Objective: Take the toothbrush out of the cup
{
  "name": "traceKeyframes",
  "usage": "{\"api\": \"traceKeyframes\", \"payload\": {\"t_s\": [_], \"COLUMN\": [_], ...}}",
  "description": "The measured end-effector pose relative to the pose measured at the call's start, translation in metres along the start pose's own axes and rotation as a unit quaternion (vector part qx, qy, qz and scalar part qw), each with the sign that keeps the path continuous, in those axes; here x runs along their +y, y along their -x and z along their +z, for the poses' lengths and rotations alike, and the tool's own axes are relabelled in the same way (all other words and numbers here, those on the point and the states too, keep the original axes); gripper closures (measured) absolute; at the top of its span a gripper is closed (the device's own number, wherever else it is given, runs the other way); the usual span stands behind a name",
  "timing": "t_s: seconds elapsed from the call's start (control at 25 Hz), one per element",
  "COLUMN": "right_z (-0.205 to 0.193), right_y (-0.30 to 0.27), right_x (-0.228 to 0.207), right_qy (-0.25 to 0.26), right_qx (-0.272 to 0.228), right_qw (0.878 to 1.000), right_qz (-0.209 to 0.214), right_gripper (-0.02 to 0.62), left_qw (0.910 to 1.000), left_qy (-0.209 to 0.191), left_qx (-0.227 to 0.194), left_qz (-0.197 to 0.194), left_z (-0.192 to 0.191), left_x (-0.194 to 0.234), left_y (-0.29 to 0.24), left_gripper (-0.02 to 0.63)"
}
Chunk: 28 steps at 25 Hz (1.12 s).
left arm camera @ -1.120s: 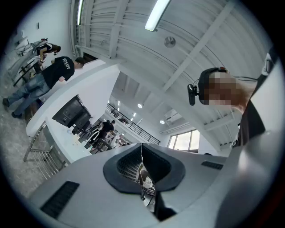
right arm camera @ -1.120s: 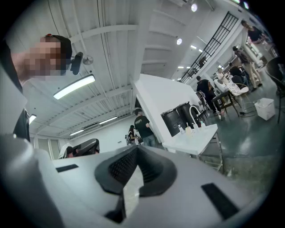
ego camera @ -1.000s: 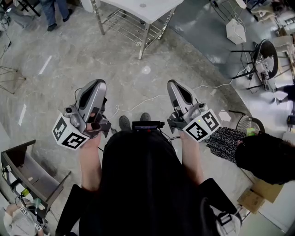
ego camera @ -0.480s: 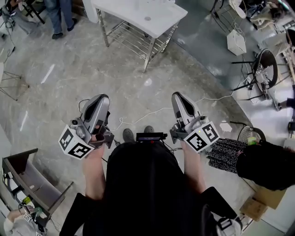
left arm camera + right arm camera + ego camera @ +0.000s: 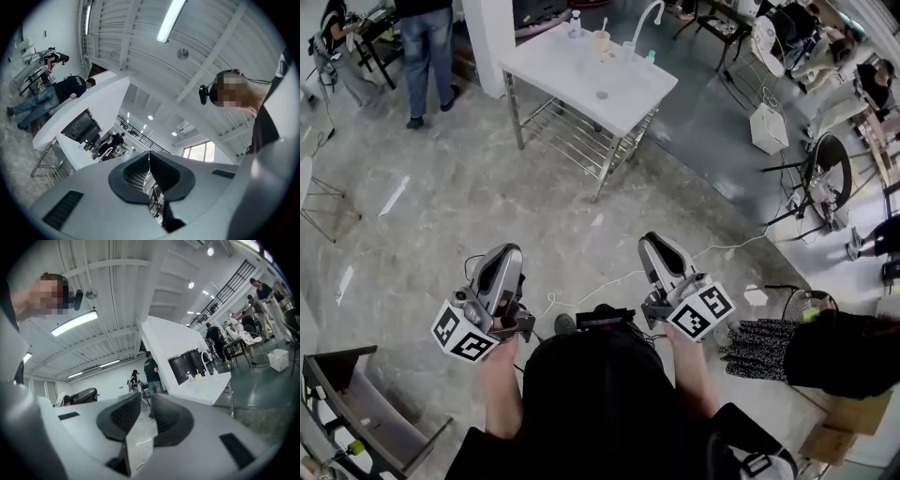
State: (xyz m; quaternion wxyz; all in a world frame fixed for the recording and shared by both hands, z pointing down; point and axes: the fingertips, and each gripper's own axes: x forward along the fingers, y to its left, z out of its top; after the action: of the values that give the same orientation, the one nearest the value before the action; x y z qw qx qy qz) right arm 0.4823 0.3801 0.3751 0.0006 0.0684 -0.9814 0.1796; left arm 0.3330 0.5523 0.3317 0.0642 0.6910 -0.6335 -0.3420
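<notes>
Evidently the cup (image 5: 601,41) stands on the white table (image 5: 553,66) at the upper middle of the head view, well apart from both grippers, with the toothbrush (image 5: 604,26) sticking up out of it. The left gripper (image 5: 508,253), at lower left, is clenched on nothing, while the right gripper (image 5: 651,242) has just been opening its jaws, which stand apart with nothing between them. I judge the toothbrush light, stiff and slim, with a rather slippery handle, so a hold on the bare handle just above the rim and a straight lift should free it without tipping the light cup.
</notes>
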Motion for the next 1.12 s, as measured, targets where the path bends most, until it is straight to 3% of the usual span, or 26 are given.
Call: {"api": "traceKeyframes", "payload": {"t_s": [0.24,0.48,0.8,1.12], "right_z": [-0.001,-0.001,0.011,0.052], "right_y": [-0.027,-0.062,-0.156,-0.229], "right_x": [0.004,-0.028,-0.103,-0.198], "right_qy": [0.003,-0.017,-0.050,-0.078], "right_qx": [0.009,0.014,0.011,-0.010], "right_qw": [1.000,0.999,0.997,0.994], "right_qz": [0.015,0.030,0.066,0.075], "right_gripper": [0.517,0.515,0.515,0.515], "left_qw": [1.0000,0.9998,0.9972,0.9943], "left_qy": [0.007,0.002,-0.016,-0.039], "left_qx": [-0.003,0.008,0.033,0.078], "left_qz": [0.002,0.019,0.066,0.062], "left_z": [0.005,0.003,0.008,0.006], "left_x": [0.020,0.045,0.120,0.167], "left_y": [-0.004,-0.028,-0.097,-0.208], "left_gripper": [0.597,0.597,0.597,0.597]}}
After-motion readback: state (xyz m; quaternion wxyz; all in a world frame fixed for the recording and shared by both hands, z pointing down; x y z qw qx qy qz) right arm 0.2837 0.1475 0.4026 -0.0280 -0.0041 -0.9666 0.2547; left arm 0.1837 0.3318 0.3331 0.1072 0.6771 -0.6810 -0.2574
